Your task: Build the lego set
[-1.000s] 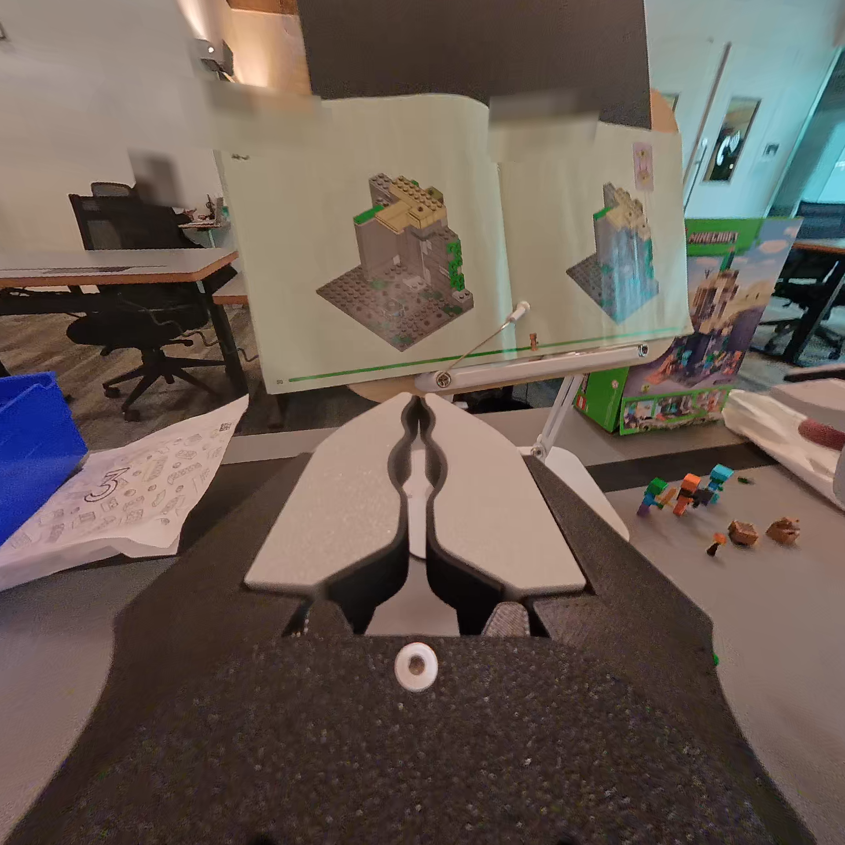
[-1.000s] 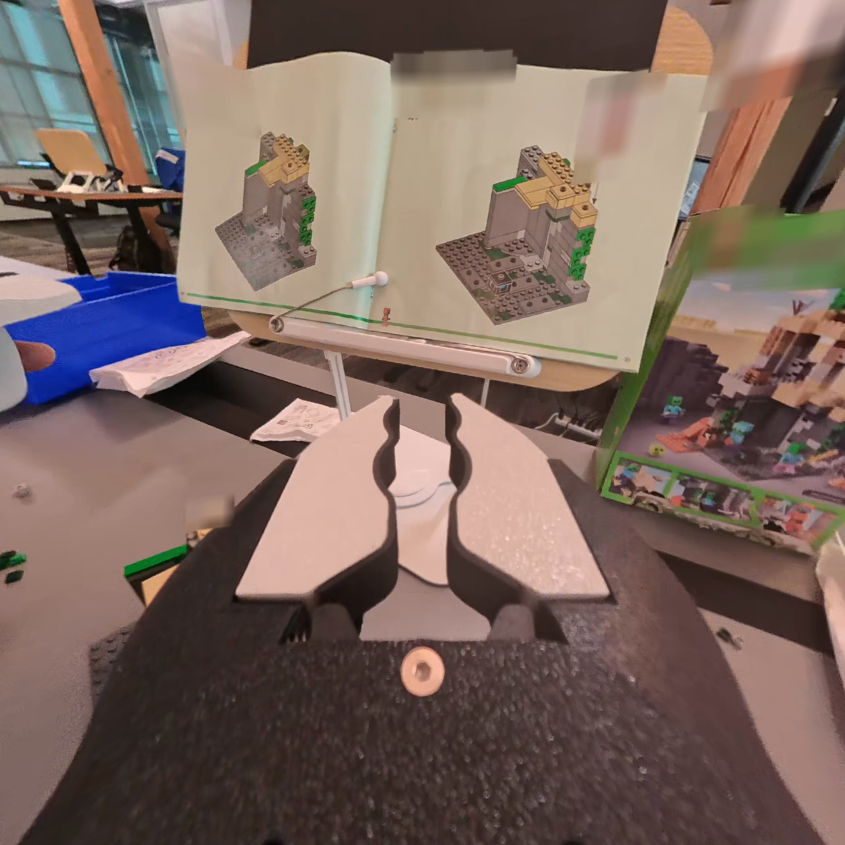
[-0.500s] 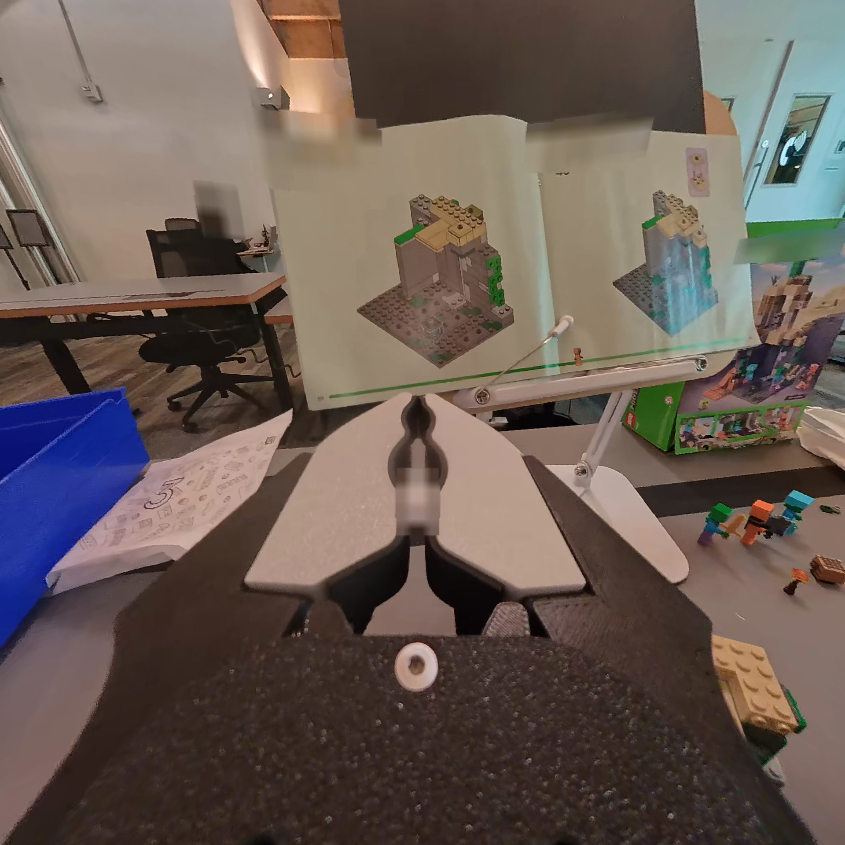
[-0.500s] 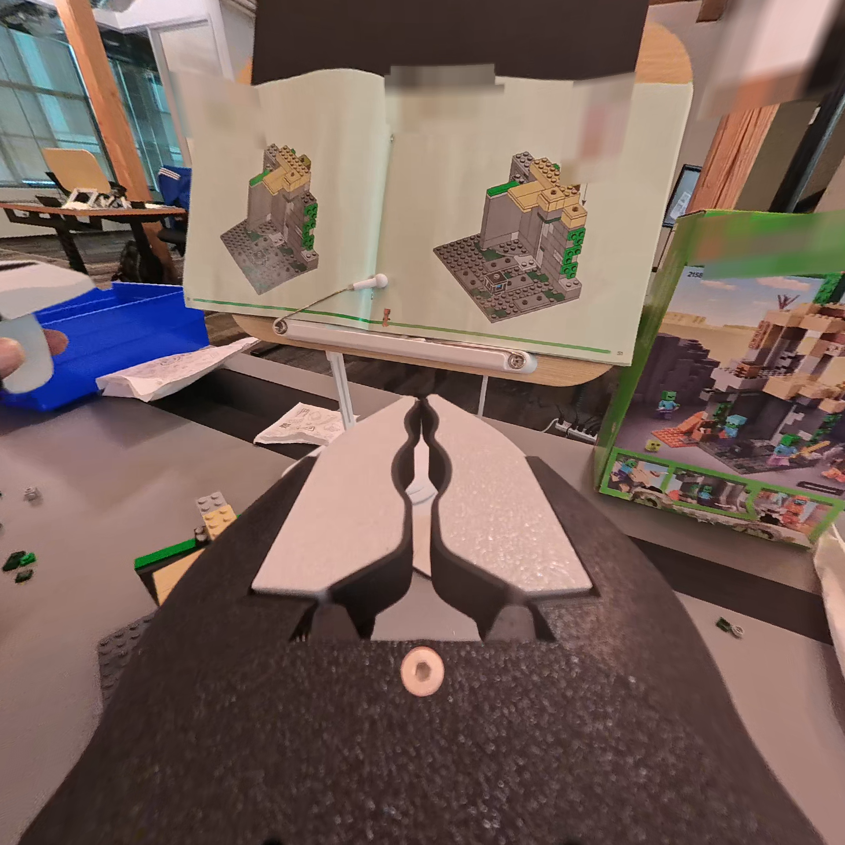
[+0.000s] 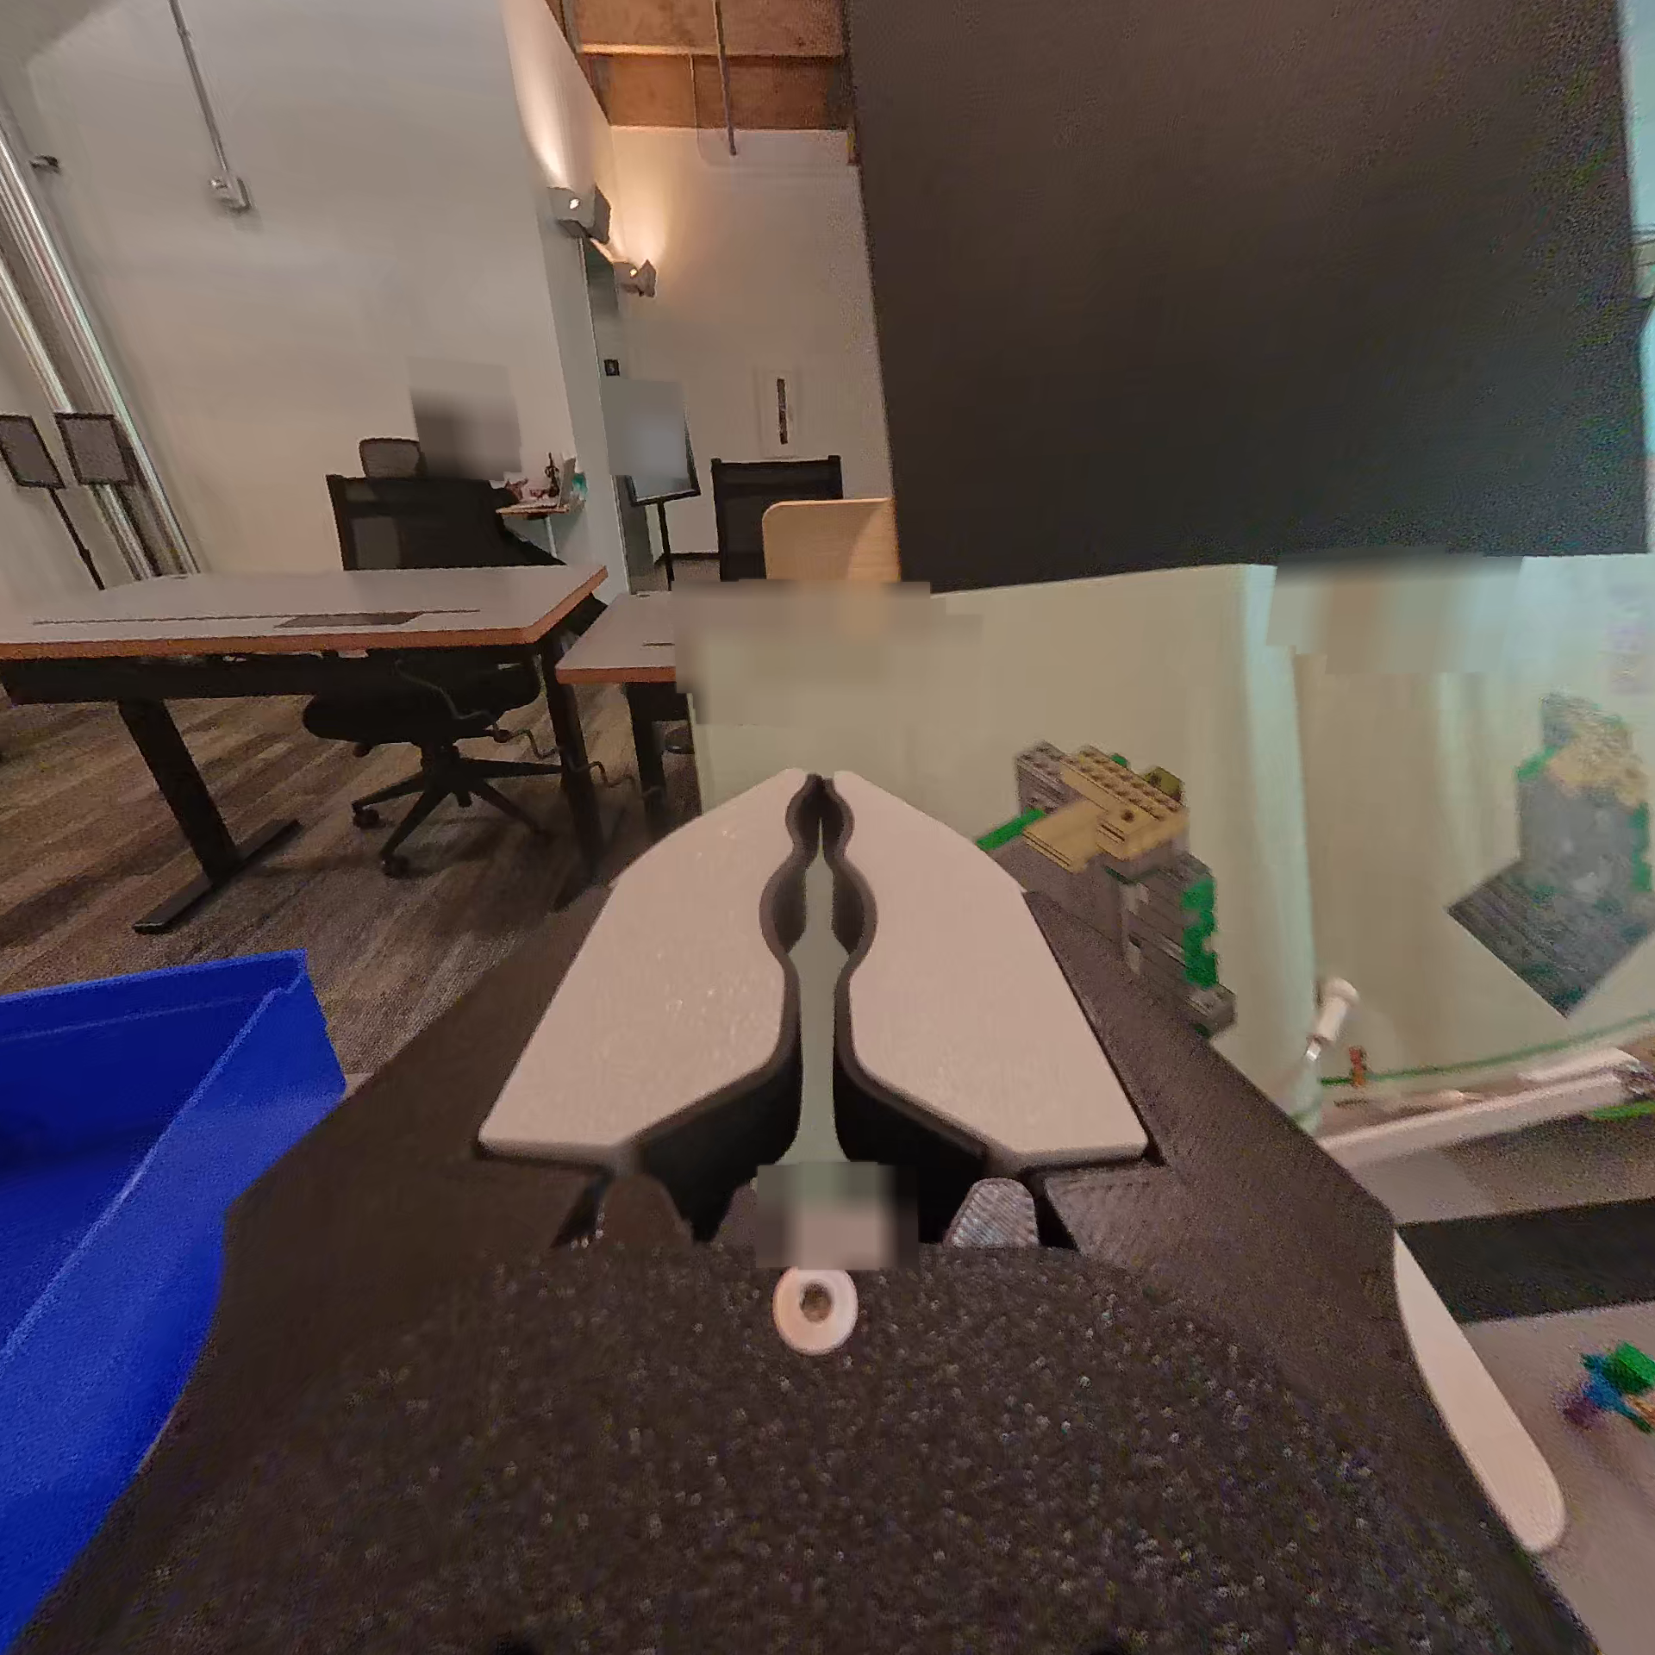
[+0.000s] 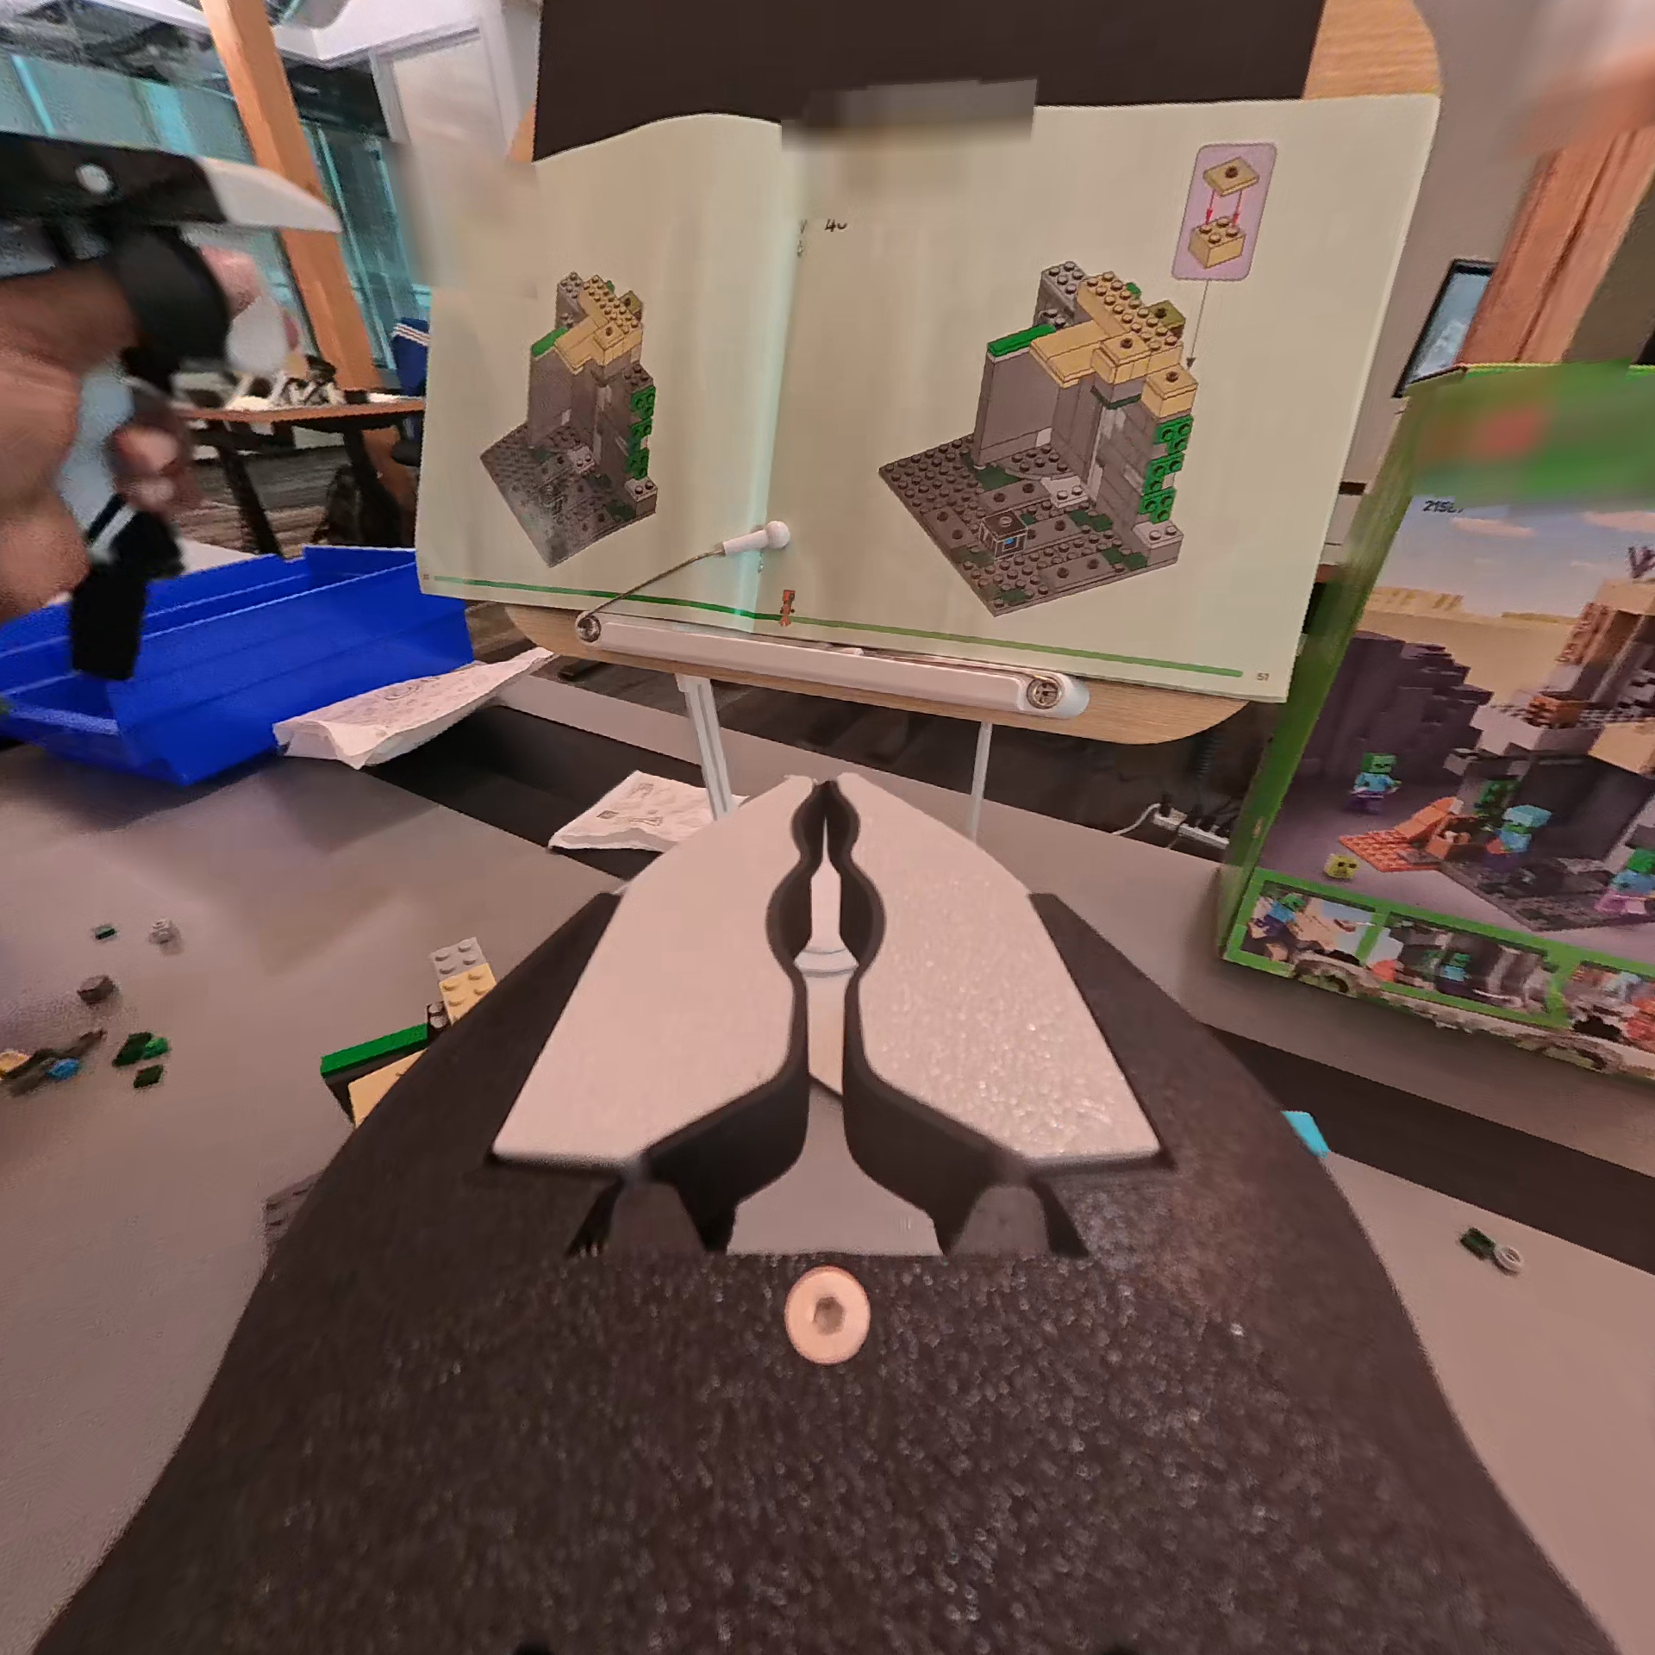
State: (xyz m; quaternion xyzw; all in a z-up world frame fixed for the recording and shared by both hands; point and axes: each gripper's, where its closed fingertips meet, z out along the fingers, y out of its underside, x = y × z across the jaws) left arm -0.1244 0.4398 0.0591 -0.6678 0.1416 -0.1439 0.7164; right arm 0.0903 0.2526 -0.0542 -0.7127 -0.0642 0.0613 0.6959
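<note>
Right wrist view: the right tongs [image 6: 822,793] are closed on nothing, tips touching. Just left of and below them on the grey table [image 6: 224,896] sits the half-built model [image 6: 421,1012], mostly hidden, so its long axis cannot be told. The left tongs [image 5: 819,788], raised, are likewise closed and empty.

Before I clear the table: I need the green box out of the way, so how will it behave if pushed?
The box stands upright on a narrow base, so a high push would probably tip it. It looks like thin cardboard, likely light for its size, sliding easily if pushed low. Its walls may dent under a gripper squeeze.
</note>
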